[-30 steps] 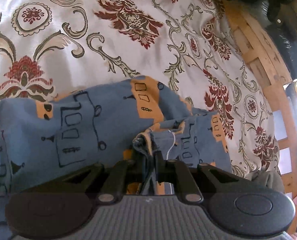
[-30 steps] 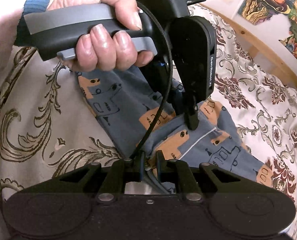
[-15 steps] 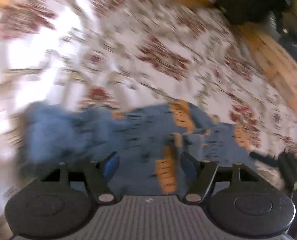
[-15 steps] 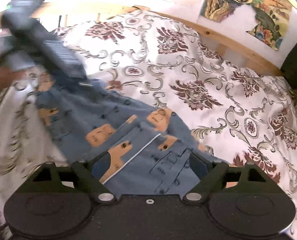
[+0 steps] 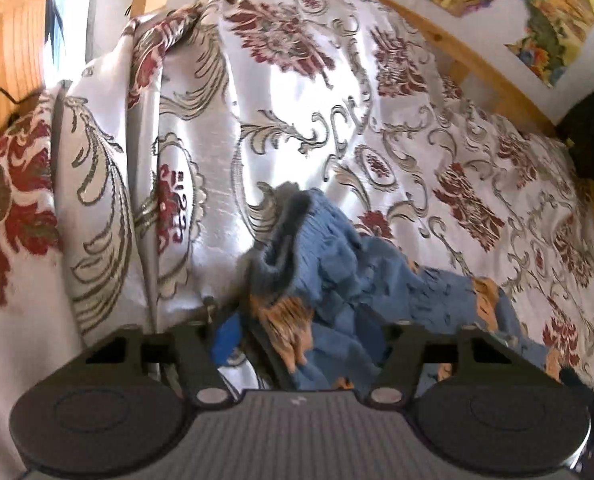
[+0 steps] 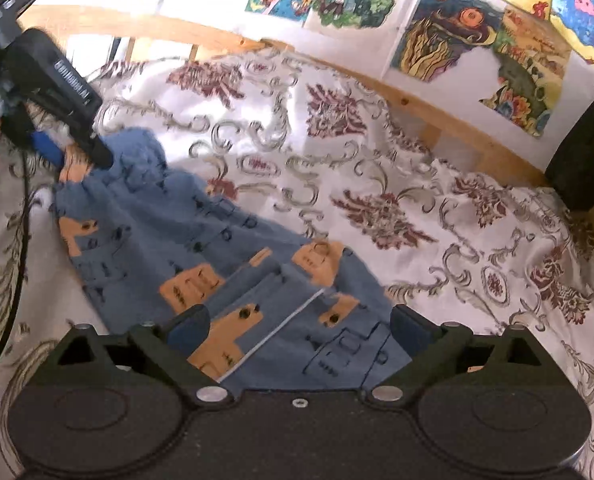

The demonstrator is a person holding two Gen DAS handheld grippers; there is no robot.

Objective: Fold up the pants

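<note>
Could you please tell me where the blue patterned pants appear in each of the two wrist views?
Left wrist view: the pants sit bunched at lower centre, just ahead of the open left gripper.
Right wrist view: they stretch from upper left to lower centre, ending between the open right gripper fingers.
Shared landmark: the floral bedspread beneath them.

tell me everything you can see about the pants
The pants are small, of soft blue fabric printed with orange blocks and dark line drawings, with a thin white line near one edge. They lie loosely folded and rumpled on the patterned bedspread. The right gripper stands open over the near end. At the far end the cloth bunches up at the open left gripper; whether it touches is unclear.
</note>
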